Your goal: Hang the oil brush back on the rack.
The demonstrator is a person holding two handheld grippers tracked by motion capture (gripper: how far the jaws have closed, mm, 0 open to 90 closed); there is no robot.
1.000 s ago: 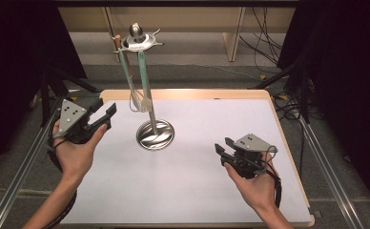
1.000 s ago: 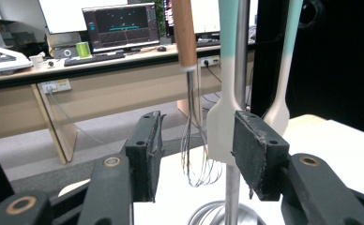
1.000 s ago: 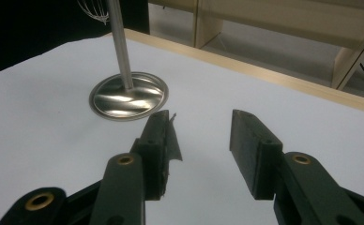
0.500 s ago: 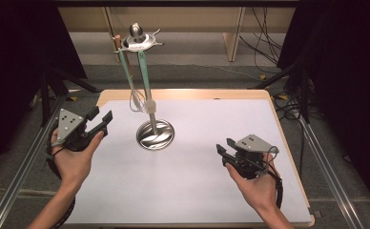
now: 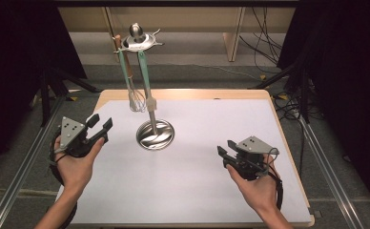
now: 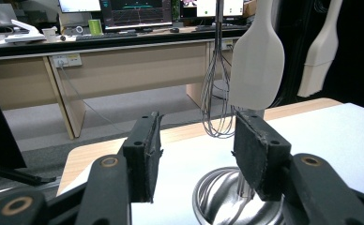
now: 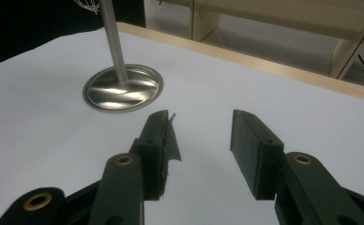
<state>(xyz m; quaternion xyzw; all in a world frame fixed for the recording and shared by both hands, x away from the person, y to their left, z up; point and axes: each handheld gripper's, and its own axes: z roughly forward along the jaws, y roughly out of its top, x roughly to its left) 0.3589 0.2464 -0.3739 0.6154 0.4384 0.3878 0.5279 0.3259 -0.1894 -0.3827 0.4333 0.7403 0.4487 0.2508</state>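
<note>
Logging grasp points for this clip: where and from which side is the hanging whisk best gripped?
Probably on the whisk handle, just above the wire loops. It hangs upright from the stand's top ring, and the handle is slim and straight while the loops would flex. Come level from the left gripper side; the spatula hangs on its other side.

No text, label, brand or number can be read anywhere. The monitors (image 6: pixel 138 11) at the back of the left gripper view show coloured graphics and window shapes, but whatever they carry is too small and blurred to make out. The green cup (image 6: pixel 94 26) beside them bears no legible marking.
</note>
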